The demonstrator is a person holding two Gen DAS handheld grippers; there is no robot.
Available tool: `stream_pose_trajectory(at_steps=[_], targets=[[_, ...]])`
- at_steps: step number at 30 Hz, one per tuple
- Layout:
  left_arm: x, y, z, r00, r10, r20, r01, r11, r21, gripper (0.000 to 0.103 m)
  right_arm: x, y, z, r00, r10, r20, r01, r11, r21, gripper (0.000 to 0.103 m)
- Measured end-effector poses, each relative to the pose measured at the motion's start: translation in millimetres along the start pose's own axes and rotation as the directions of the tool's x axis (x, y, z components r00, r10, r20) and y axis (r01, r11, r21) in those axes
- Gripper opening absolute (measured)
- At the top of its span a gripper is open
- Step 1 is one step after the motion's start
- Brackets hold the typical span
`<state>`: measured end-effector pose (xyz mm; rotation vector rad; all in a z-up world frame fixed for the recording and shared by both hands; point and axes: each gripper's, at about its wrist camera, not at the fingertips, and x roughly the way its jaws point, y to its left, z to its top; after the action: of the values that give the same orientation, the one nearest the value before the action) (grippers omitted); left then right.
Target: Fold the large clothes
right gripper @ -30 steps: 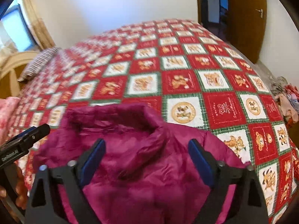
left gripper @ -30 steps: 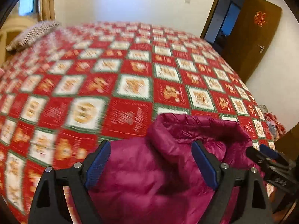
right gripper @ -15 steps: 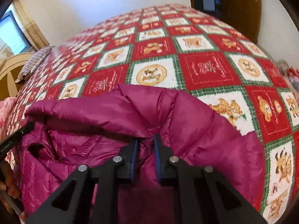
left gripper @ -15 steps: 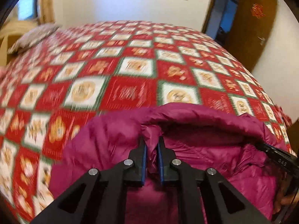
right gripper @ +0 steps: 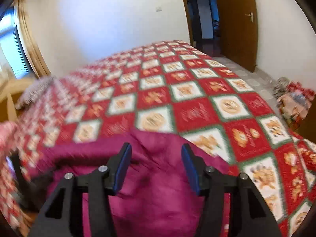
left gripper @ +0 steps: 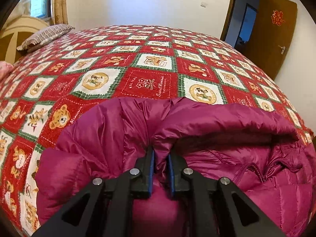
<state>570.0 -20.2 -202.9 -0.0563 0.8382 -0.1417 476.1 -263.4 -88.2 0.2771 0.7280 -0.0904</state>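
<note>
Jacket [left gripper: 217, 122]: heaped on bedspread [left gripper: 150, 83], near edge | left gripper [left gripper: 161, 158]: pinching jacket fabric | right gripper [right gripper: 156, 158]: spread above jacket, holding nothing | advice: regrip opposite edge, lift evenly, spread flat.

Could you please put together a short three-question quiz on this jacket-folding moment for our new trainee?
1. True or false: the left gripper is shut on the magenta puffer jacket.
2. Multiple choice: the right gripper is (A) shut on the jacket, (B) open above the jacket, (C) holding the pillow.
3. Short answer: what does the jacket lie on?

Key:
1. True; its fingers pinch a fold of fabric.
2. B; the fingers stand apart, with jacket fabric showing between them.
3. The bed's red, white and green patchwork quilt, with the striped pillow at the far left end.
</note>
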Motion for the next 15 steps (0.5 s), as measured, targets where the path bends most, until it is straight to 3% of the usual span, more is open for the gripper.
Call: stream_pose_trajectory(at_steps=[4, 8, 9, 10, 12, 15], targets=[[0, -2, 0, 1.0, 0.019, 0.0, -0.019, 1.0, 0.017, 0.013, 46, 30, 21, 0.997, 0.016, -0.08, -0.012, 0.998, 0.057, 0.053], [-7, 5, 2, 0.999, -0.037, -0.027, 0.037, 0.999, 0.0, 0.016, 98, 29, -13, 0.971, -0.03, -0.239, 0.061, 0.991, 0.12, 0.045], [-12, 7, 2, 0.997, -0.063, -0.038, 0.063, 0.998, -0.008, 0.017, 105, 26, -26, 0.972, -0.042, -0.231, 0.067, 0.993, 0.1, 0.044], [-21, 11, 1, 0.995, -0.094, -0.042, 0.093, 0.995, -0.023, 0.019, 101, 29, -32, 0.985, -0.062, -0.163, 0.069, 0.997, 0.037, 0.044], [-39, 16, -2, 0.99, -0.137, -0.046, 0.135, 0.99, -0.039, 0.022, 101, 43, -42, 0.983, -0.152, -0.099, 0.138, 0.981, -0.139, 0.045], [-69, 17, -1, 0.987, -0.156, -0.023, 0.155, 0.987, -0.029, 0.03, 102, 47, -43, 0.98, -0.18, -0.088, 0.163, 0.973, -0.165, 0.047]])
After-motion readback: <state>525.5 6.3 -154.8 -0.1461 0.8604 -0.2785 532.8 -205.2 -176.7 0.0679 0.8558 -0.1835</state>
